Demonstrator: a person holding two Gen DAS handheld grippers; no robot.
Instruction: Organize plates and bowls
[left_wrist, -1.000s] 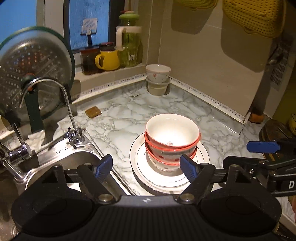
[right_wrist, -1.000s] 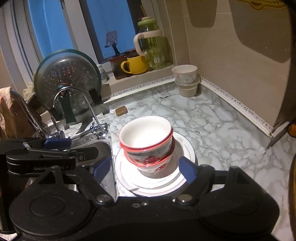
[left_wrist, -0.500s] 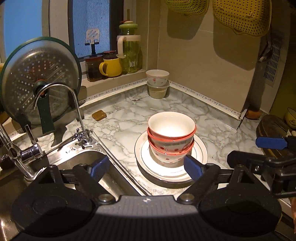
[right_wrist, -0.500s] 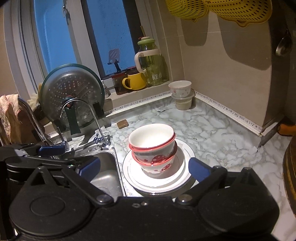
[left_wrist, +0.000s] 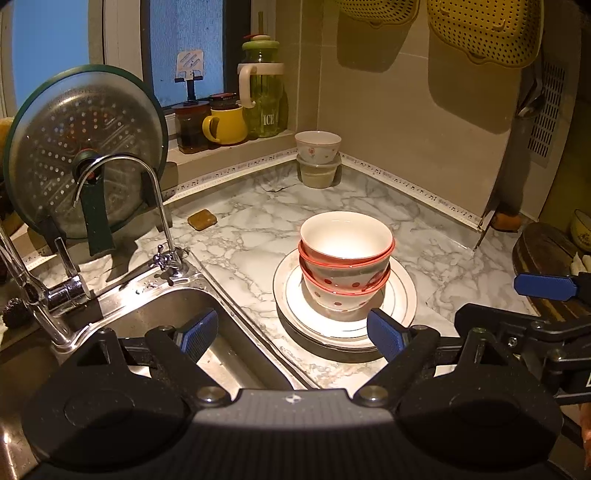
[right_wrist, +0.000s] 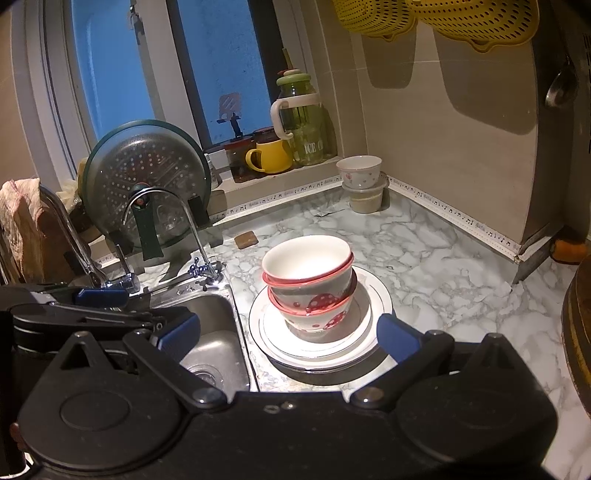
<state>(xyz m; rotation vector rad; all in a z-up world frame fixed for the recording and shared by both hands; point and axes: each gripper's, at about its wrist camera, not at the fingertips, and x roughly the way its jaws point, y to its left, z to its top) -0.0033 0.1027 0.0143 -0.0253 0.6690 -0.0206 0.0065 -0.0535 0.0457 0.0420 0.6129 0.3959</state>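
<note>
Two red-rimmed, red-dotted bowls are nested on a stack of white plates on the marble counter, right of the sink. The same bowls and plates show in the right wrist view. My left gripper is open and empty, held back in front of the plates. My right gripper is open and empty, also short of the plates. Neither touches the dishes.
A steel sink with a curved tap lies to the left. A perforated pan lid leans behind it. A small bowl on a tub stands in the back corner. Jars and a yellow mug sit on the sill.
Both grippers have pulled back and up from the stacked bowls, which now look smaller and farther away. The bowls and plates have not moved.
</note>
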